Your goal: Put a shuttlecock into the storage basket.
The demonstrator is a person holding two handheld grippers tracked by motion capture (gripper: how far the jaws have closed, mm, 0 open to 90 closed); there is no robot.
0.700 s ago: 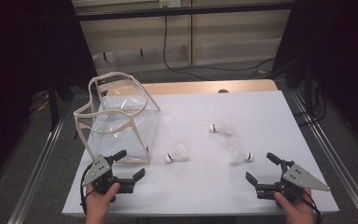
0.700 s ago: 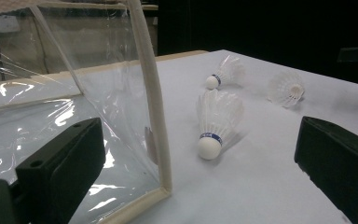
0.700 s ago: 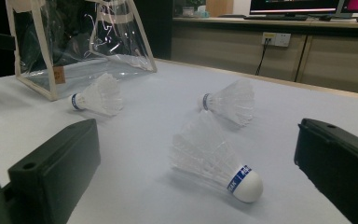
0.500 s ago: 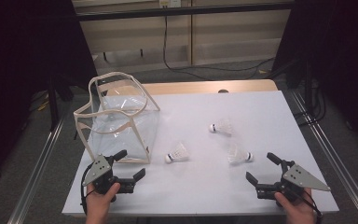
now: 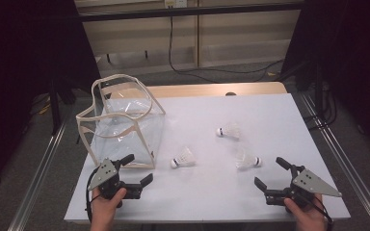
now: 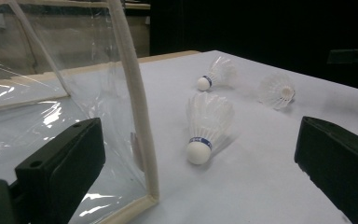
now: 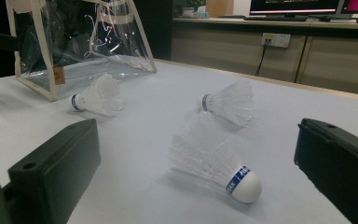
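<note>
A clear plastic bag [image 5: 125, 126] with cream trim stands open at the left of the white table [image 5: 197, 108]. Three white shuttlecocks lie to its right: one [image 5: 183, 158] close by the bag, one [image 5: 229, 131] farther back, one [image 5: 247, 160] toward the right. My left gripper [image 5: 139, 167] rests at the front left, open and holding nothing, just in front of the bag's corner [image 6: 135, 107]; the nearest shuttlecock [image 6: 205, 126] lies ahead of its jaws. At the front right my right gripper [image 5: 269, 172] is open too, with a shuttlecock [image 7: 214, 161] lying ahead between its jaws, untouched.
Metal rails [image 5: 38, 173] run along both sides of the table. A wooden strip [image 5: 212, 89] edges the far side, and beyond it are cabinets and a hanging cable [image 5: 171, 43]. A hand [image 5: 107, 207] holds each gripper at the front edge.
</note>
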